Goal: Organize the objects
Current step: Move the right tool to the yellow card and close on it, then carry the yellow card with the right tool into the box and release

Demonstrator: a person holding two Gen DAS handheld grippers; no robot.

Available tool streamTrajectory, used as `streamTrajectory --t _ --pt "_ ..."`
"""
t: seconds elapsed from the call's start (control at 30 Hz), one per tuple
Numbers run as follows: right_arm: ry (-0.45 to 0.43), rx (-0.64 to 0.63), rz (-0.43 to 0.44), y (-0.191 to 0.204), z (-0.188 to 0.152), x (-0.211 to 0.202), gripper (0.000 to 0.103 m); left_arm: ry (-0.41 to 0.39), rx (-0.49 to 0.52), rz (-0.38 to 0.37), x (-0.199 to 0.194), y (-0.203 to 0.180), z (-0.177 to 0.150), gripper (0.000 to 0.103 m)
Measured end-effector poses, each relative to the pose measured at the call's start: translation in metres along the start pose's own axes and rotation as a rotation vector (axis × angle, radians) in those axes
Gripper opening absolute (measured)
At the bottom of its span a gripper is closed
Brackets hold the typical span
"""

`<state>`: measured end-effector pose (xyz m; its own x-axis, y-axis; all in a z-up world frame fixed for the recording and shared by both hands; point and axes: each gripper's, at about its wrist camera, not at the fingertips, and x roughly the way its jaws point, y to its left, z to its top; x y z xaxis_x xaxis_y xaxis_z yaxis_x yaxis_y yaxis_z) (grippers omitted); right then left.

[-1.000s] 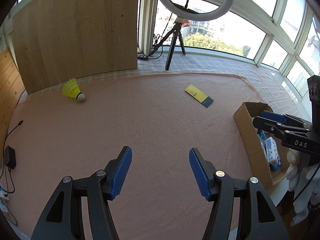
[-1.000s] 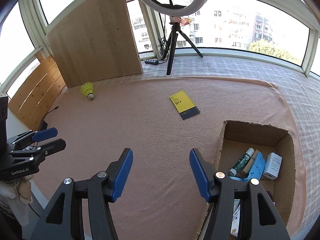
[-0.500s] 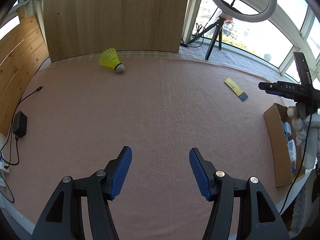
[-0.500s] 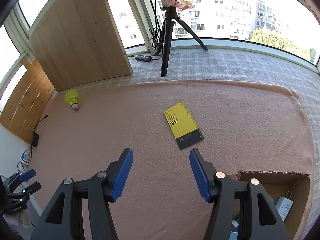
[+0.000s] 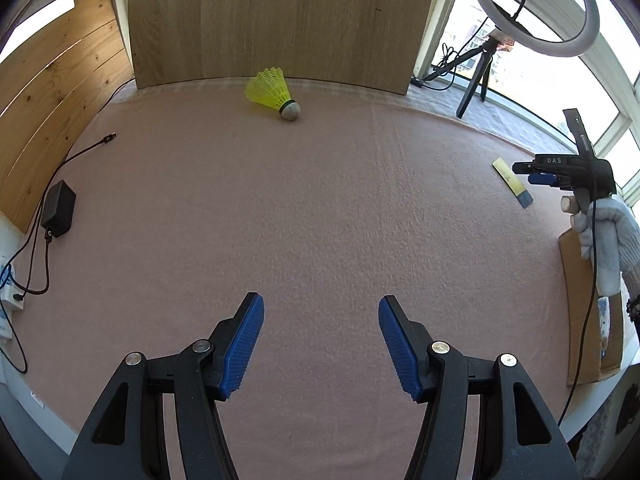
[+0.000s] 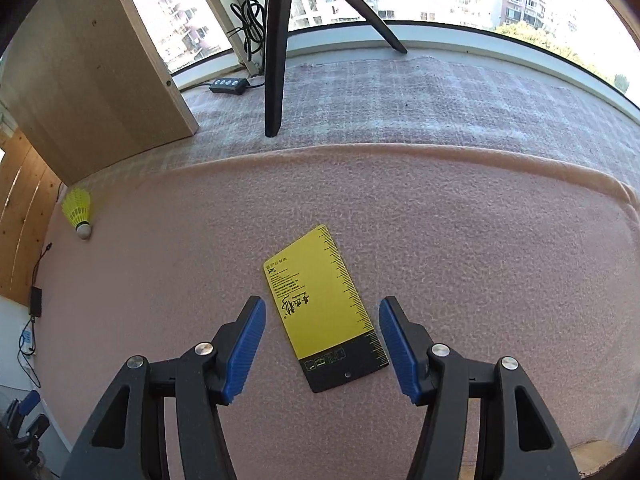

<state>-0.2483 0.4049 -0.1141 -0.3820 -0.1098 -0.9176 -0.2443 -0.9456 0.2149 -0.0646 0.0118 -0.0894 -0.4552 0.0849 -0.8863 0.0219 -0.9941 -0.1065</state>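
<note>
My right gripper (image 6: 322, 344) hangs released over a flat yellow card (image 6: 320, 304) with black end and ruler edge. My left gripper (image 5: 320, 340), released, faces a distant yellow shuttlecock (image 5: 274, 94).

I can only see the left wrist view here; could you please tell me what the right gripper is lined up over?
Observer: The right gripper is open, with the yellow card lying flat on the pink cloth between its fingers, untouched.
Operator: Which way does the card lie?
Observer: Its black end is nearest the gripper.
Operator: Anything printed on it?
Observer: A ruler scale runs along one long edge.
</note>
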Motion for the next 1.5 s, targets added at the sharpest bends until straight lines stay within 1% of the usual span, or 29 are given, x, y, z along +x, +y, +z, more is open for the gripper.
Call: streamTrajectory --t 0.23,0.3,0.37,0.47,0.6,0.7,0.83,0.93,1.0,1.03,1.07,1.1,1.27,1.37,1.5 --pt "0.061 -0.028 -0.012 0.005 0.006 0.019 0.056 0.006 -0.012 0.009 0.004 0.004 0.000 0.063" --pt "0.068 -0.038 -0.018 0.007 0.006 0.020 0.061 0.006 -0.008 0.006 0.005 0.002 0.000 0.063" --pt "0.071 -0.049 -0.031 0.008 0.007 0.020 0.062 0.006 -0.003 0.002 0.005 0.000 0.001 0.063" --pt "0.084 -0.064 -0.035 0.011 0.007 0.023 0.066 0.010 0.002 -0.002 0.006 -0.004 0.000 0.063" --pt "0.089 -0.089 -0.070 0.013 0.008 0.025 0.067 0.016 0.003 -0.009 0.007 -0.004 -0.001 0.063" --pt "0.111 -0.119 -0.068 0.017 0.008 0.027 0.068 0.018 -0.003 -0.011 0.007 -0.002 -0.002 0.063" --pt "0.136 -0.131 -0.041 0.017 0.006 0.027 0.068 0.017 -0.007 -0.013 0.006 -0.001 -0.004 0.063" --pt "0.144 -0.145 -0.043 0.019 0.003 0.027 0.066 0.015 -0.005 -0.016 0.005 -0.001 -0.004 0.063" --pt "0.142 -0.167 -0.080 0.022 0.000 0.026 0.056 0.014 -0.005 -0.017 0.004 -0.002 -0.005 0.063" --pt "0.141 -0.177 -0.100 0.023 -0.002 0.026 0.053 0.013 -0.005 -0.018 0.004 -0.002 -0.006 0.063" --pt "0.139 -0.184 -0.113 0.024 -0.003 0.025 0.048 0.012 -0.004 -0.019 0.004 -0.003 -0.006 0.063" --pt "0.137 -0.189 -0.123 0.025 -0.005 0.025 0.047 0.012 -0.004 -0.020 0.003 -0.003 -0.006 0.063" --pt "0.126 -0.186 -0.133 0.026 -0.014 0.021 0.046 0.011 0.001 -0.027 0.002 -0.004 -0.008 0.063" --pt "0.112 -0.152 -0.101 0.023 -0.021 0.013 0.046 0.006 0.005 -0.031 0.002 -0.006 -0.008 0.063" --pt "0.066 -0.131 -0.073 0.020 -0.035 -0.010 0.046 0.000 0.015 -0.042 0.000 -0.010 -0.007 0.063"
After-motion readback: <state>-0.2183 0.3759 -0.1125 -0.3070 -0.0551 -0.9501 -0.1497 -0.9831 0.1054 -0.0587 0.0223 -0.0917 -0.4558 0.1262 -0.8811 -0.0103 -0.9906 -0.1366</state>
